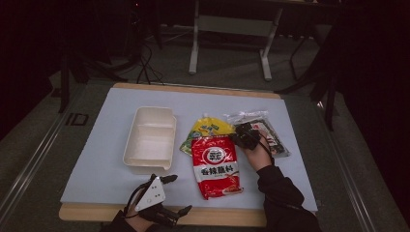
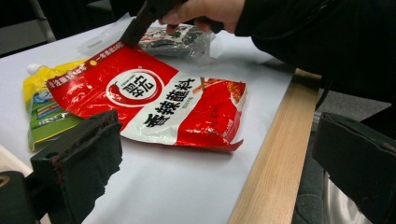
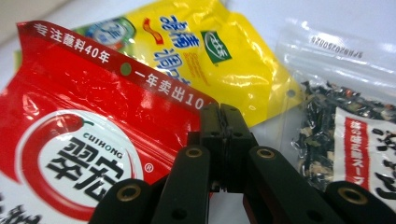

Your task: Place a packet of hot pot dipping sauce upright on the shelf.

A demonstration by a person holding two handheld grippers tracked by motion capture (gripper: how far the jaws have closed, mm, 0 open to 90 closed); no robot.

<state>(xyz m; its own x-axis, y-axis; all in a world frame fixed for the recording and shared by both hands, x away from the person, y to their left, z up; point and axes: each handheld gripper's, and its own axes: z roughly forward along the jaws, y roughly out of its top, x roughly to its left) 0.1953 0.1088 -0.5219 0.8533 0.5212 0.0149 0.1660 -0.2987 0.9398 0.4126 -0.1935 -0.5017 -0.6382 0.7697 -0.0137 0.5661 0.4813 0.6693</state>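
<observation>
A red seasoning packet [image 1: 215, 166] [image 2: 154, 102] [image 3: 84, 121] lies flat near the table's front middle, overlapping a yellow spout pouch [image 1: 210, 128] [image 2: 39, 100] [image 3: 210, 51] behind it. My right gripper [image 1: 238, 137] [image 2: 126, 42] [image 3: 223, 112] is shut, its tips pinching the red packet's top right corner. To its right lies a clear packet of dark dried seaweed [image 1: 270, 133] [image 2: 177, 39] [image 3: 345, 126]. My left gripper [image 1: 180, 194] [image 2: 219, 140] hovers open over the table's front edge, left of the red packet, with nothing between its jaws.
A white two-compartment container [image 1: 153, 109] stands left of the packets. The white table top ends in a wooden front edge [image 1: 217, 215] [image 2: 271, 163]. Beyond the far edge, metal table legs [image 1: 194, 43] stand on the dark floor.
</observation>
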